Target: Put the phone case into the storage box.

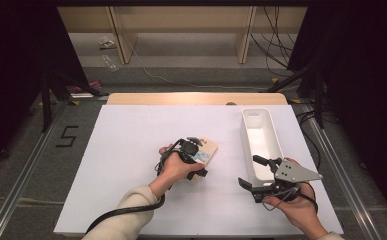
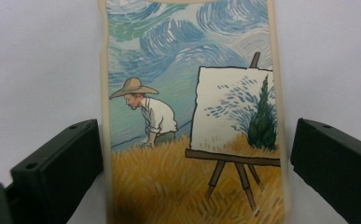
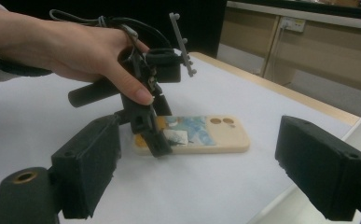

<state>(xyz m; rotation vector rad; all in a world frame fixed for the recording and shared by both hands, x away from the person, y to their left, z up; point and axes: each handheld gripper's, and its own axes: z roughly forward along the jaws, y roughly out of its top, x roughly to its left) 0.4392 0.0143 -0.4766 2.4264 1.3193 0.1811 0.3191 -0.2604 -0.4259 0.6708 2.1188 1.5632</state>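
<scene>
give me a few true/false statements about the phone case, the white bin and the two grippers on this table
1. The phone case lies flat on the white table. True.
2. The left gripper has lifted the phone case clear of the table. False: the case rests on the table, the jaws standing either side of it with gaps.
3. The white bin holds the phone case. False: the bin looks empty, and the case lies to its left in the high view.
4. The right gripper is open with nothing between its jaws. True.
5. The phone case shows a painter in a straw hat beside an easel. True.
</scene>
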